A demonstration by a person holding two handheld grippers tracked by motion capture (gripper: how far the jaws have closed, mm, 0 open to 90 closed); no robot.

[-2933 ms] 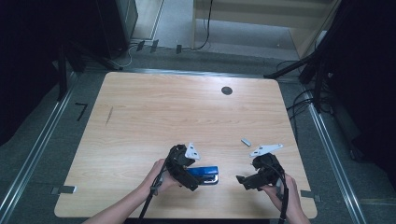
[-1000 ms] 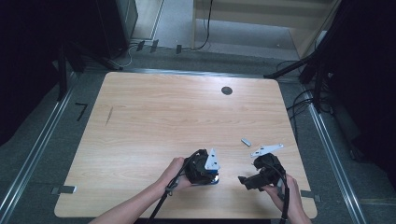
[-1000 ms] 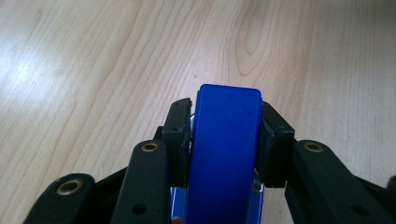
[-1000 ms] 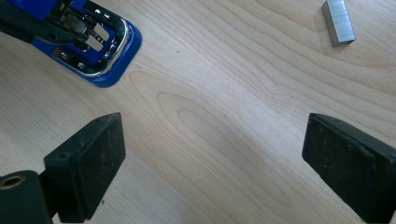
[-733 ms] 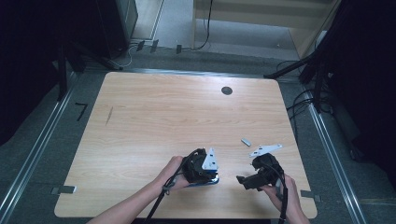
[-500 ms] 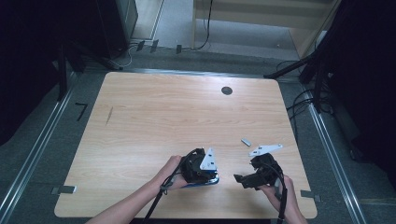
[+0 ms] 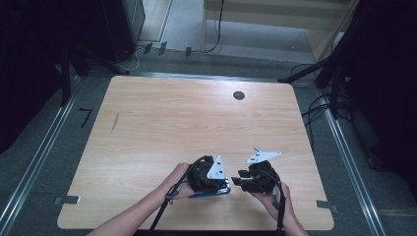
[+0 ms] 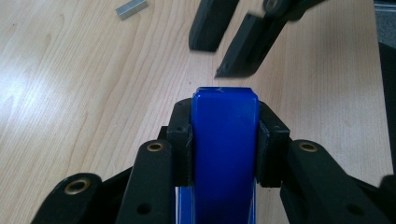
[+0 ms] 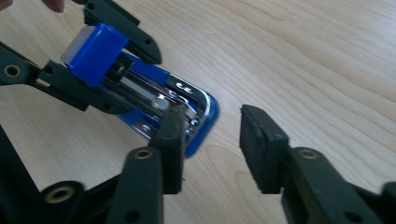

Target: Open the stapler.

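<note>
Blue stapler (image 9: 140, 100) at the near edge of the table (image 7: 196, 118), clamped across its top arm by the left gripper (image 8: 224, 135), hinged open to expose the metal staple channel. Right gripper (image 9: 212, 140) just beside the stapler's front end, jaws just narrowed, nothing between them. Likely step: reloading; next, fetching the staple strip (image 8: 131, 9) lying apart on the wood.

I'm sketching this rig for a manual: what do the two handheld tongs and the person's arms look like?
Both tongs, left and right, are black, built from jointed link bars with brass-coloured pivot pins and flat rectangular pads. Each carries a pale grey three-cornered plate on top and trails a dark cable. The forearms are bare, with no sleeves visible.
</note>
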